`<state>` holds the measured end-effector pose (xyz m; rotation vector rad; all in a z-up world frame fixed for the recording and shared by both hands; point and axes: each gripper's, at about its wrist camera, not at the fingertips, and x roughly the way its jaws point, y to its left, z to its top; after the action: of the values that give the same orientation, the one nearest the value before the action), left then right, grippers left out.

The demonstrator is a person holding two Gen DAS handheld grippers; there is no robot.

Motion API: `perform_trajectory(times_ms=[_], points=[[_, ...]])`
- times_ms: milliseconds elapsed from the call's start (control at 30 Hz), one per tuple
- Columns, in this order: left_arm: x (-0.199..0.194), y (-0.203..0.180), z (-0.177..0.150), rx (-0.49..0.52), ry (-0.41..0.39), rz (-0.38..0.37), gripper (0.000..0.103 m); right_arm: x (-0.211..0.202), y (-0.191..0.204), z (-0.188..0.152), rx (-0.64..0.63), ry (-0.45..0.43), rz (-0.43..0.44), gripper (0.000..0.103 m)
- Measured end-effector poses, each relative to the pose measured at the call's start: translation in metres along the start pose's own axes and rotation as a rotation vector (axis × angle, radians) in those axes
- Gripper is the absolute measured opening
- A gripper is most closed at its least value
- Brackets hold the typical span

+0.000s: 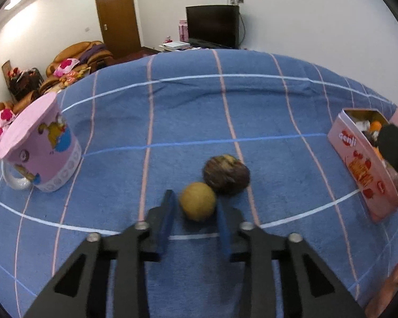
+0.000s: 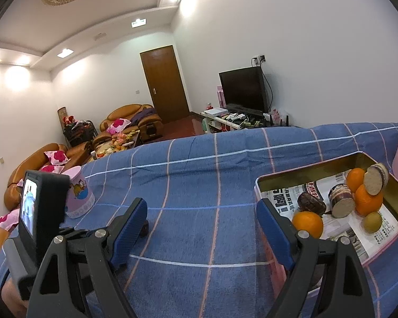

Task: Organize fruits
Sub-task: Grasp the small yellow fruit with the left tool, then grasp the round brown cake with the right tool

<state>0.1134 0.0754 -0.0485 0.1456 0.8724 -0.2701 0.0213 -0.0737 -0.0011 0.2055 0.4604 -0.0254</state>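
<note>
Left wrist view only: left hand-held gripper [image 1: 195, 208] narrowed around a small round yellow-green fruit [image 1: 197, 201] on the blue checked cloth-covered counter [image 1: 188, 122]; blue pads at both its sides, contact blurred. A dark brown wrinkled fruit [image 1: 226, 174] touches it behind. The fruit is round, no clear long axis.

Right wrist view only: right hand-held gripper [image 2: 201, 220] wide, empty, beside the open pink rectangular tin [image 2: 261, 185] lined with newspaper, holding oranges [image 2: 307, 224], cut dark-skinned pieces and one green fruit. Tin side reads "danji". Upside-down pink cartoon cup [image 1: 39, 143] stands far left.
</note>
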Motion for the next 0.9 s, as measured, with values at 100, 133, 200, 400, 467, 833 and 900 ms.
perform_trajectory(times_ms=[100, 133, 200, 400, 467, 833, 900], points=[[-0.002, 0.007, -0.001, -0.017, -0.003, -0.028, 0.028, 0.002, 0.005, -0.001, -0.024, 0.007, -0.004, 0.086], [-0.002, 0.011, -0.002, -0.031, -0.005, -0.018, 0.027, 0.003, 0.007, -0.001, -0.031, 0.012, -0.004, 0.086], [-0.006, 0.021, -0.002, -0.071, -0.022, 0.012, 0.027, 0.006, 0.010, -0.001, -0.048, 0.024, 0.000, 0.086], [-0.030, 0.051, -0.003, -0.183, -0.165, 0.173, 0.027, 0.028, 0.026, -0.004, -0.070, 0.120, 0.090, 0.085], [-0.033, 0.062, -0.004, -0.236, -0.186, 0.194, 0.027, 0.043, 0.037, -0.006, -0.082, 0.177, 0.127, 0.085], [-0.031, 0.078, -0.008, -0.248, -0.187, 0.344, 0.027, 0.105, 0.094, -0.015, -0.152, 0.386, 0.185, 0.057], [-0.027, 0.077, -0.006, -0.242, -0.176, 0.350, 0.027, 0.113, 0.100, -0.019, -0.166, 0.421, 0.176, 0.053]])
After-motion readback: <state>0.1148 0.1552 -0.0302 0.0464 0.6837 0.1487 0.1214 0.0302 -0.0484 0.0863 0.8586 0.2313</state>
